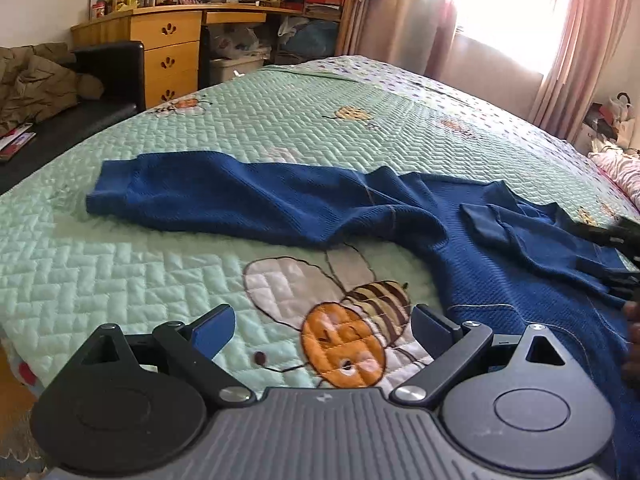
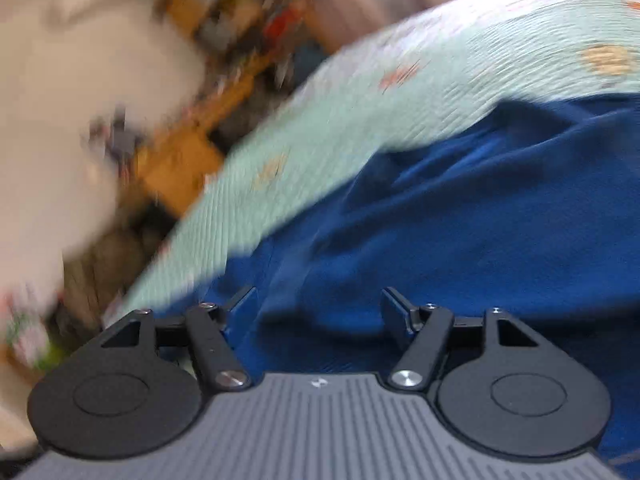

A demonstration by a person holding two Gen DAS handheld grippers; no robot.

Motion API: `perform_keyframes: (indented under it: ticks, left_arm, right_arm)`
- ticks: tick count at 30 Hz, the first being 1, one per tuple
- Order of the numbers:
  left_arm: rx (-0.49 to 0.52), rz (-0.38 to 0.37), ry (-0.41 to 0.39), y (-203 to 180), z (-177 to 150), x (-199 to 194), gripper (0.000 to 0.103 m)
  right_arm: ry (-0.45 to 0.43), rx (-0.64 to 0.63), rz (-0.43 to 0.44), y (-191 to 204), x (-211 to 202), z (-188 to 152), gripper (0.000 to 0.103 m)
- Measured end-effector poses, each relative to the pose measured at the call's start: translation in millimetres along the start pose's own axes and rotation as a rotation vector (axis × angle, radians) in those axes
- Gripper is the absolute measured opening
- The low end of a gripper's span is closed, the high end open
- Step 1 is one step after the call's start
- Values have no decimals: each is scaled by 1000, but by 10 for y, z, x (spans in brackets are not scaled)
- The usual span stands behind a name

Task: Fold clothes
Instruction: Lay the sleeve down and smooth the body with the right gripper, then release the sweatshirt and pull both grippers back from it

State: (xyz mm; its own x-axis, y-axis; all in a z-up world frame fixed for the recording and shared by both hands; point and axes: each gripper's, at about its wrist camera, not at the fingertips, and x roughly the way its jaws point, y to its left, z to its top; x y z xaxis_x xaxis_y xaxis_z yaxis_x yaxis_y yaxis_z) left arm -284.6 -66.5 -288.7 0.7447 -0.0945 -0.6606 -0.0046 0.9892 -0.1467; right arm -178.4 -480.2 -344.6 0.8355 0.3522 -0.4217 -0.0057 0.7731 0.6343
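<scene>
The right hand-held gripper (image 2: 318, 308) hangs with jaws apart just above the blue sweater (image 1: 460, 216) rumpled on the bed (image 1: 120, 248) — it should bite one clean edge, not a bunched fold. The left hand-held gripper (image 1: 322, 330) waits open and empty over the bee quilt, the outstretched sleeve (image 1: 192, 188) beyond — nothing blocks it.

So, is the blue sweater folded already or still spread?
Mostly spread: the sweater lies rumpled on the bed, one sleeve stretched out.
</scene>
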Motion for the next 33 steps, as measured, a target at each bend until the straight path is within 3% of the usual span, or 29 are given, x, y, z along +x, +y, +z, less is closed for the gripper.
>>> perform_keyframes:
  ticks: [3,5,7,8,10,13,14,16,17,21,24,27,33]
  left_arm:
    - [-16,3,1,17,11,-23,95]
    - [-20,1,2,-6,9,-29,95]
    - [-11,-4,6,-68,-3,-23,95]
    - [-4,-11,8,-118,-5,-17,95]
    - [14,-28,11,-217,-10,-22,95]
    - [60,-61,-2,-429,1,-113,95]
    - [78,-73,-10,-491,3,-162,95]
    - [120,-98,-27,-624,2,-273,95]
    - [140,-113,-31,-687,0,-322,95]
    - [206,-170,-18,-1011,-14,-443,98]
    - [320,-126,51,-1422,-106,-436,99]
    - [425,-85,90,-1773,-233,-501,99]
    - [461,-121,147,-2087,-383,-722,102]
  right_arm:
    - [-122,241,-174,-817,-489,219,72]
    - [-221,463,-126,-1371,-891,259,61]
    - [-304,559,-95,-1573,-1298,232,64]
    - [-322,546,-106,-1547,-1458,206,72]
    - [-315,514,-53,-1427,-1650,91,72]
    - [-235,490,30,-1281,-1763,-215,80]
    - [-208,475,-17,-1262,-1799,-333,81]
    - [-197,422,-136,-1233,-1952,-567,66]
    - [-216,387,-152,-1183,-2069,-672,65]
    - [-213,246,-229,-644,-2262,-977,79]
    - [-142,92,-287,-159,-2246,-1032,81]
    - [-92,-8,-275,156,-2340,-1046,82]
    - [-83,-19,-261,346,-2489,-1001,86]
